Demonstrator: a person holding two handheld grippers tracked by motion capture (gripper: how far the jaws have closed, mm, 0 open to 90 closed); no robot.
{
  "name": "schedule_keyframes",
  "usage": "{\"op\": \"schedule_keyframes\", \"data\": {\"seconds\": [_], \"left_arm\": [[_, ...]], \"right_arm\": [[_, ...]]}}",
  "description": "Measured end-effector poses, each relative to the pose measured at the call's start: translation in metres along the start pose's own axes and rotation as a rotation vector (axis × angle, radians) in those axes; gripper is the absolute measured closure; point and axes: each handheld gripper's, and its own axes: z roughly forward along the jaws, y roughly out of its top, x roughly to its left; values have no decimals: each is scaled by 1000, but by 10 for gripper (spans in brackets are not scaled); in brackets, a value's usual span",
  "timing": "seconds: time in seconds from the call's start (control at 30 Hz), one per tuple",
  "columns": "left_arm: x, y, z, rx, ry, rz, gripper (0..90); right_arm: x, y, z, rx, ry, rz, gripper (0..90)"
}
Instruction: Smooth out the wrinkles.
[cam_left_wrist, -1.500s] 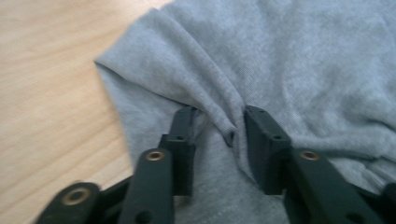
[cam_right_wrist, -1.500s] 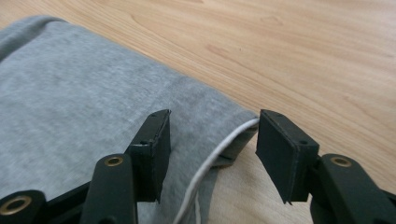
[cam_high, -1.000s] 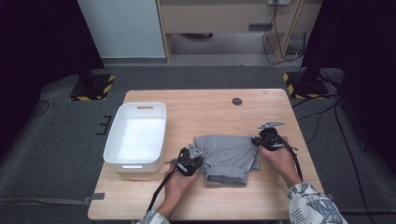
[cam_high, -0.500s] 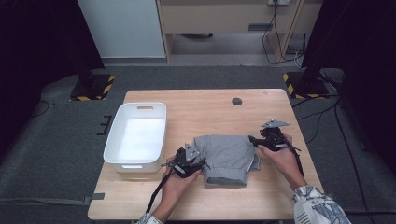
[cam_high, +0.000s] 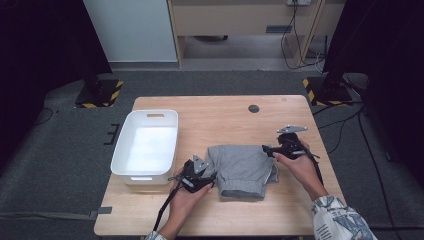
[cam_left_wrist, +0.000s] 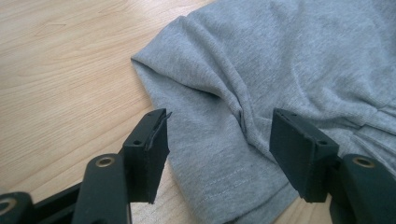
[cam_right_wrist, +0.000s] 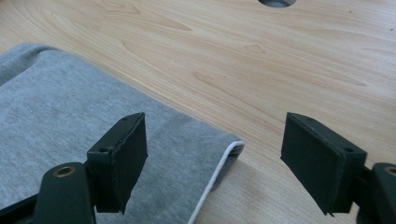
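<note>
A folded grey garment (cam_high: 242, 167) lies on the wooden table (cam_high: 225, 120), right of centre and near the front. My left gripper (cam_high: 206, 176) is at its left edge, open, and in the left gripper view its jaws straddle the garment's (cam_left_wrist: 261, 93) creased hem. My right gripper (cam_high: 266, 149) is at the garment's far right corner, open. In the right gripper view the garment's (cam_right_wrist: 70, 121) corner with a white-lined edge (cam_right_wrist: 219, 175) lies between the jaws, untouched.
A white plastic bin (cam_high: 146, 144) stands on the table's left side, empty inside. A dark round grommet (cam_high: 254, 108) sits in the tabletop at the back. Bare wood stretches behind the garment. Dark stands with yellow-black bases flank the table on the floor.
The right gripper has shifted slightly toward the back right corner of the garment. The left gripper has stayed at the left edge.
</note>
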Motion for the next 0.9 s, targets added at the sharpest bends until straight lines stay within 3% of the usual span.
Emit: {"op": "schedule_keyframes", "data": {"seconds": [0.3, 0.9], "left_arm": [[1, -2, 6, 33, -21, -14, 332], [4, -4, 4, 45, -36, -14, 290]], "right_arm": [[-1, -2, 4, 20, 11, 12, 220], [2, 1, 4, 20, 15, 5, 182]]}}
